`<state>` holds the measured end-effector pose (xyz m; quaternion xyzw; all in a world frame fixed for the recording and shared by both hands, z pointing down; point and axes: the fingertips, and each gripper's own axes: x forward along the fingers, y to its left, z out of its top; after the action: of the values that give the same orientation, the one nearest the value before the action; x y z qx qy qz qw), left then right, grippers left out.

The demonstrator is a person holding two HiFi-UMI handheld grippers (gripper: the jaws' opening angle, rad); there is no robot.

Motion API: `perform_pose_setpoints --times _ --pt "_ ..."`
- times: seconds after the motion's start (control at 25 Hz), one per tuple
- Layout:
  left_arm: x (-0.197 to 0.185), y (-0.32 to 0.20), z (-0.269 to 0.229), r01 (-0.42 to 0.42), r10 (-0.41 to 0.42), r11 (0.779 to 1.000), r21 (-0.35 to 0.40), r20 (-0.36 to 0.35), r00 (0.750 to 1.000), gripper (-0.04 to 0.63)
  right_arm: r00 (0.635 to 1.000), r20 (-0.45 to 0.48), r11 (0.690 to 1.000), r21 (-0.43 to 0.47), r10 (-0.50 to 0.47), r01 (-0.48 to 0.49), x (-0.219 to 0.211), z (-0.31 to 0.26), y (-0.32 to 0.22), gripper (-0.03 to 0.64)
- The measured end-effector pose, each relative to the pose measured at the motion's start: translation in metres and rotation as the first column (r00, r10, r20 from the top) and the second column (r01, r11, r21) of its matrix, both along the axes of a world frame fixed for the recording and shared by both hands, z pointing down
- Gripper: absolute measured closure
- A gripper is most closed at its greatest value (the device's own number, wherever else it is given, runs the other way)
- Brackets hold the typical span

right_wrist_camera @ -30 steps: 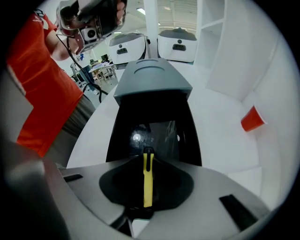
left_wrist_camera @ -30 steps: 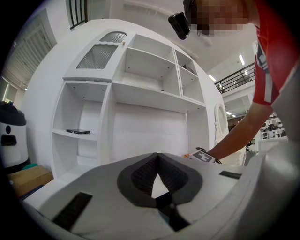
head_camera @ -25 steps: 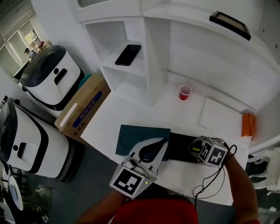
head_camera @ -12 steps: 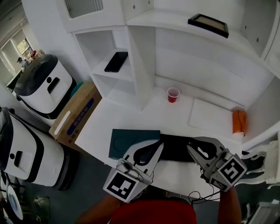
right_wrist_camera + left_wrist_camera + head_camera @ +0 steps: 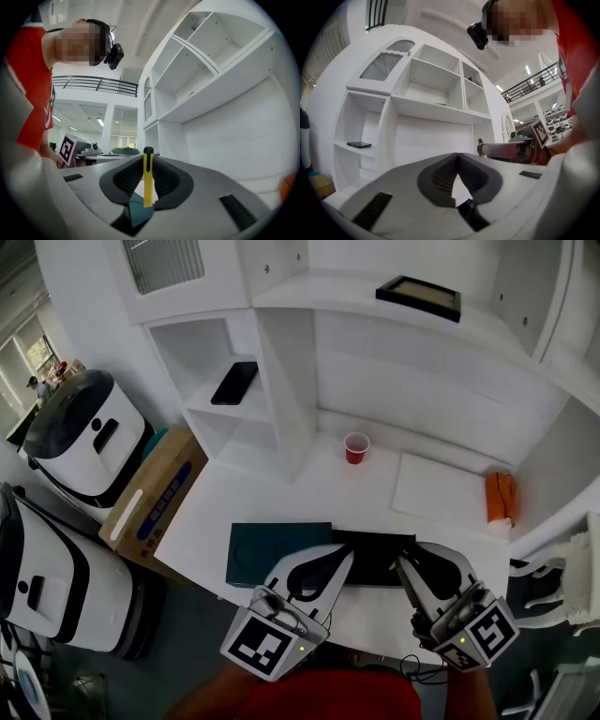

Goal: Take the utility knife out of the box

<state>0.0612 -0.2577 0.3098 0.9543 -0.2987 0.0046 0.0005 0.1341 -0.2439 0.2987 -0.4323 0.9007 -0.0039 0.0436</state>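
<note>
Item: utility knife (image 5: 148, 180), yellow, upright, pinched between my right claw's (image 5: 148, 161) partly closed pads, out of the black box (image 5: 375, 547). My left claw (image 5: 457, 159): closed, empty. Handling: hold firm, carry level, set down beside the black box.

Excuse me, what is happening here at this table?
A person works at a white table with a hand-held gripper in each hand. The right hand-held gripper is shut on a yellow utility knife, which is already out of the open black box. The left hand-held gripper is shut and empty, near the teal panel.
</note>
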Motion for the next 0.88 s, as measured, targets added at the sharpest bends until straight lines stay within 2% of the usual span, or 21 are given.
perform_pose_setpoints --times 0.28,0.48,0.88 --pt "-0.001 0.003 0.001 0.006 -0.006 1.000 -0.008 -0.006 1.000 0.558 0.998 0.047 0.999 0.031 0.042 -0.043 0.004 -0.011 0.000 0.532" --pt "-0.003 0.004 0.001 0.012 -0.012 1.000 -0.005 -0.004 1.000 0.558 1.000 0.007 1.000 0.014 0.028 -0.028 0.004 -0.004 0.003 0.532" --pt "-0.004 0.003 0.001 0.025 -0.025 1.000 -0.008 -0.005 1.000 0.558 1.000 -0.008 1.000 0.003 0.024 -0.024 0.002 -0.001 0.002 0.534"
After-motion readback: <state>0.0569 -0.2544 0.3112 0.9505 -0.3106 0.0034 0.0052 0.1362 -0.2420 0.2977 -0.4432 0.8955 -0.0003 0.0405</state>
